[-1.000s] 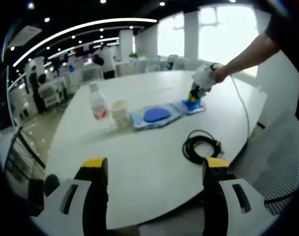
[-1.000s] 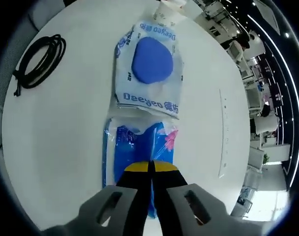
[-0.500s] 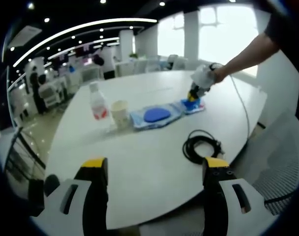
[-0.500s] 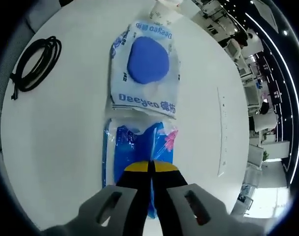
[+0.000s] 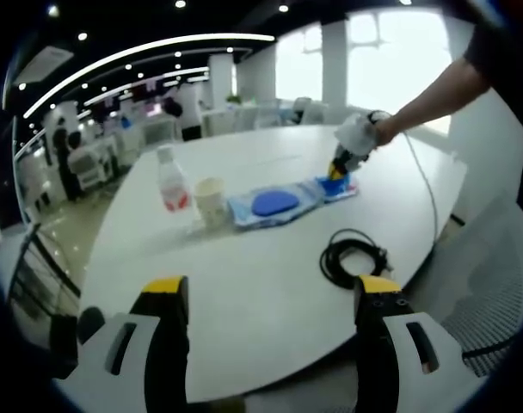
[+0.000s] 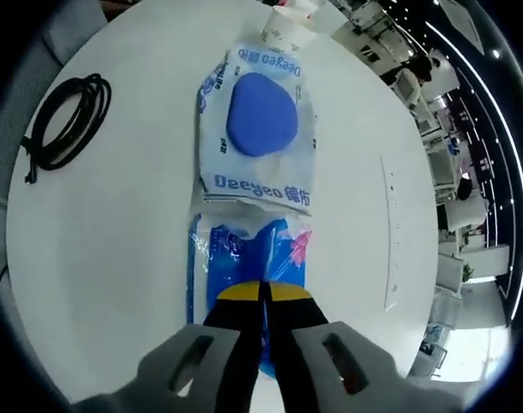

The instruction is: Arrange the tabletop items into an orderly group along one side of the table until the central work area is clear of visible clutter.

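Left gripper view: left gripper (image 5: 268,297) jaws wide apart over white table (image 5: 244,267), bottle (image 5: 170,179), cup (image 5: 211,200), wipes pack (image 5: 270,203), coiled cable (image 5: 351,255) near edge; right gripper view: right gripper (image 6: 261,291) pinched shut on blue packet (image 6: 244,258), touching wipes pack (image 6: 260,129).

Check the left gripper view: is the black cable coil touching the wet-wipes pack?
No. The black cable coil lies apart from the wet-wipes pack, with bare white tabletop between them.

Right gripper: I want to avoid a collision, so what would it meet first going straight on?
Beyond the blue tissue pack under the right gripper, the wet wipes pack comes first, probably.
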Available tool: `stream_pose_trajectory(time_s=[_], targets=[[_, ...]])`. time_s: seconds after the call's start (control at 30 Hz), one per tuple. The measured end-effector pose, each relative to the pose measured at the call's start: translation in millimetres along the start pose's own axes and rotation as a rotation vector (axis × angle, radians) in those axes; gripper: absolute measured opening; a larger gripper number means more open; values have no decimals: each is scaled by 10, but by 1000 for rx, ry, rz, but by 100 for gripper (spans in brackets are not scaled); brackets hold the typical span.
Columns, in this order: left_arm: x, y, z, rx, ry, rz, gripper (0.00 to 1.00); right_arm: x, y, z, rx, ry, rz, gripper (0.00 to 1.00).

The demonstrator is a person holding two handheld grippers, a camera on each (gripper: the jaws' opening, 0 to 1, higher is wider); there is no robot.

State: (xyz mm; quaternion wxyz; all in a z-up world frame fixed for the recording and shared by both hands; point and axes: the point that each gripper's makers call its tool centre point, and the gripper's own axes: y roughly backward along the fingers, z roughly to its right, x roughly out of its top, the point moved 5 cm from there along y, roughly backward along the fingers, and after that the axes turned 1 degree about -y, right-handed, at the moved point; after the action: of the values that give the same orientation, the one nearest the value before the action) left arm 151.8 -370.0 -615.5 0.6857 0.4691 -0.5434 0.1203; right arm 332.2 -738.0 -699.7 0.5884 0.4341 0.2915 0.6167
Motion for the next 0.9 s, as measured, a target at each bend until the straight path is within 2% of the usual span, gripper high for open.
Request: stream_pose_trajectory(time_s=[0.13, 0.3, 0.43, 0.6, 0.67, 0.77, 0.83, 0.9], targets=[[1, 4, 0, -1, -2, 2, 76, 2, 25, 28, -15, -15, -1, 2], [2, 7, 8, -4, -7, 1, 76, 24, 97, 79, -49, -77, 19, 14], [10, 7, 18, -7, -19, 5, 77, 59, 171, 97, -86, -164, 36, 22], [32, 11, 30, -8, -39, 17, 79, 101, 315, 102, -130, -338, 63, 31], [42, 11, 37, -11, -48, 26, 81, 121, 377, 77, -140, -394, 75, 37], [56, 14, 46, -14, -50, 38, 83, 135, 453, 19, -155, -433, 79, 45], [62, 14, 50, -16, -54, 43, 85, 133, 503, -48, -157, -467, 64, 45], [72, 15, 56, -16, -66, 49, 87, 156, 560, -107, -168, -501, 77, 47]])
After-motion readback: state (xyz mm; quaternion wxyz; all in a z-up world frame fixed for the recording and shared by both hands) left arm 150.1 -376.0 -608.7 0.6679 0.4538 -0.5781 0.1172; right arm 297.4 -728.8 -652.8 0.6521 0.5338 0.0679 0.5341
